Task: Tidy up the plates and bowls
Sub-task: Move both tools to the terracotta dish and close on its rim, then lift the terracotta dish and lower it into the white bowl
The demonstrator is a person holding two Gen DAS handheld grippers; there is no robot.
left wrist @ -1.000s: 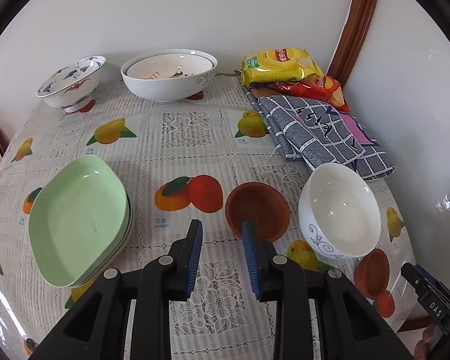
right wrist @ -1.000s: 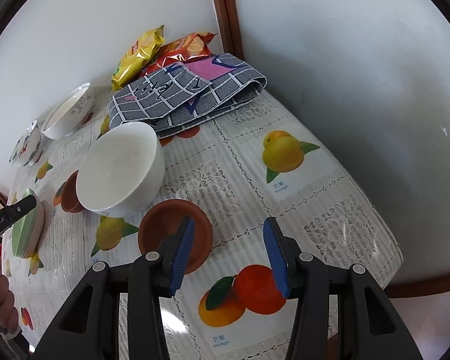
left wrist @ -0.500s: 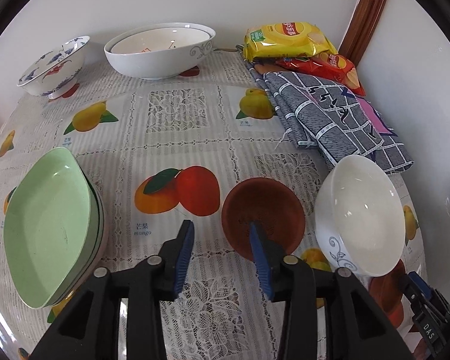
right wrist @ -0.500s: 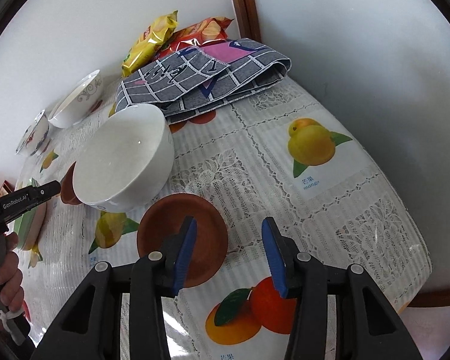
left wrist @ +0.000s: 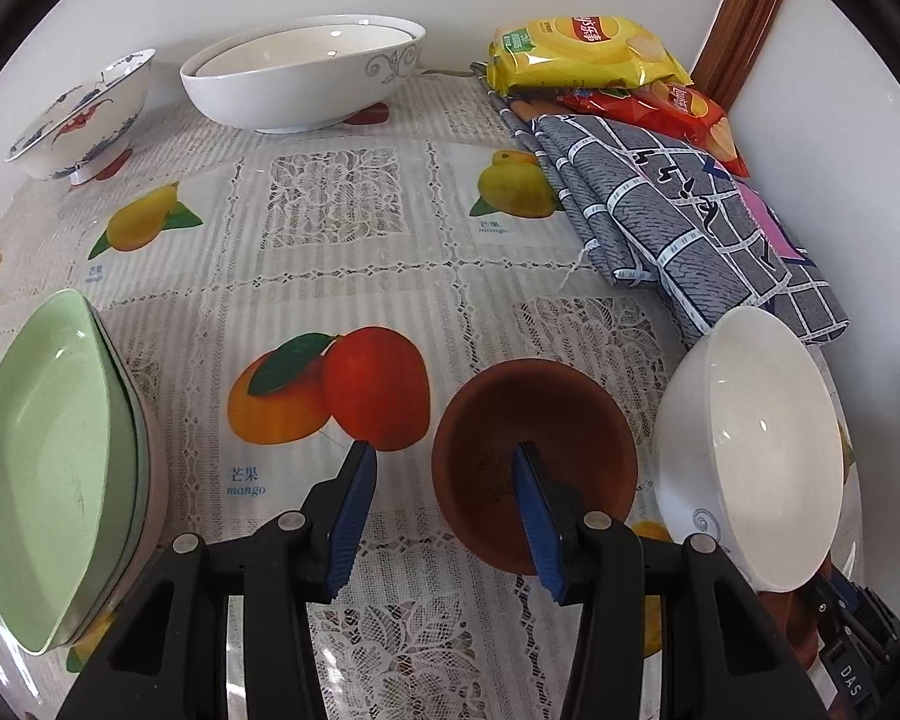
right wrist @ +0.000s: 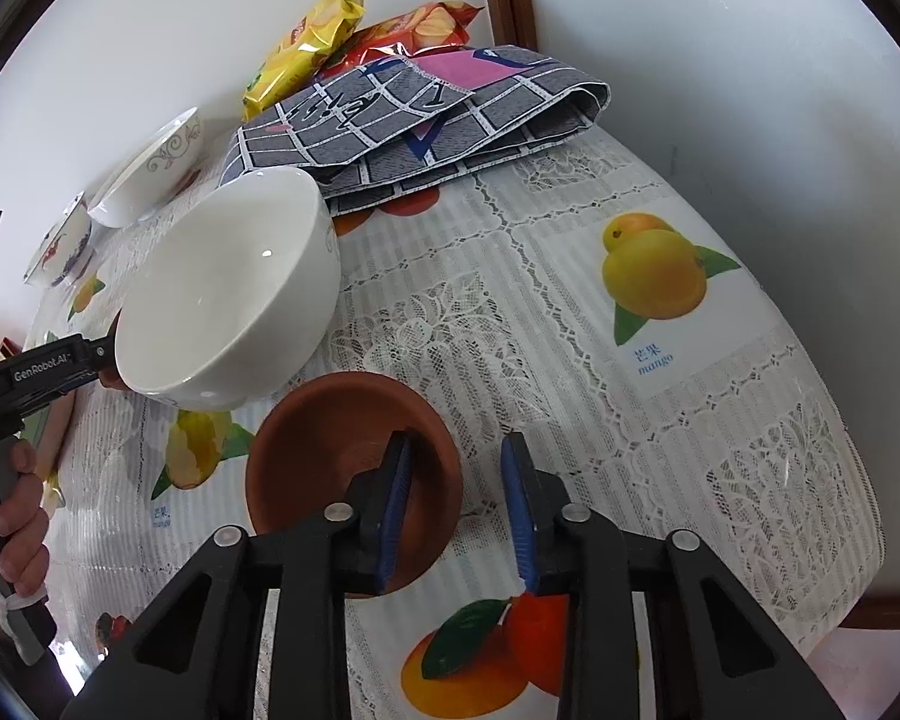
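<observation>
Two small brown dishes lie on the fruit-print tablecloth, one on each side of a white bowl [left wrist: 750,450] [right wrist: 222,300]. My left gripper [left wrist: 444,462] is open and straddles the left rim of one brown dish [left wrist: 534,420]: its right finger is inside the dish, its left finger outside. My right gripper [right wrist: 456,450] straddles the right rim of the other brown dish [right wrist: 330,450]. Its jaws are closing, and the pads stand apart from the rim. In the left wrist view that second dish [left wrist: 792,618] is mostly hidden behind the white bowl.
Stacked green plates [left wrist: 42,462] lie at the left. A large white bowl [left wrist: 306,78] and a blue-patterned bowl [left wrist: 84,120] stand at the back. A folded checked cloth [left wrist: 678,228] and chip bags [left wrist: 576,54] fill the back right. A hand [right wrist: 12,516] holds the left gripper's handle.
Both grippers have come down closer to their brown dishes. The left jaws have spread wider around the dish rim. The right jaws have narrowed.
</observation>
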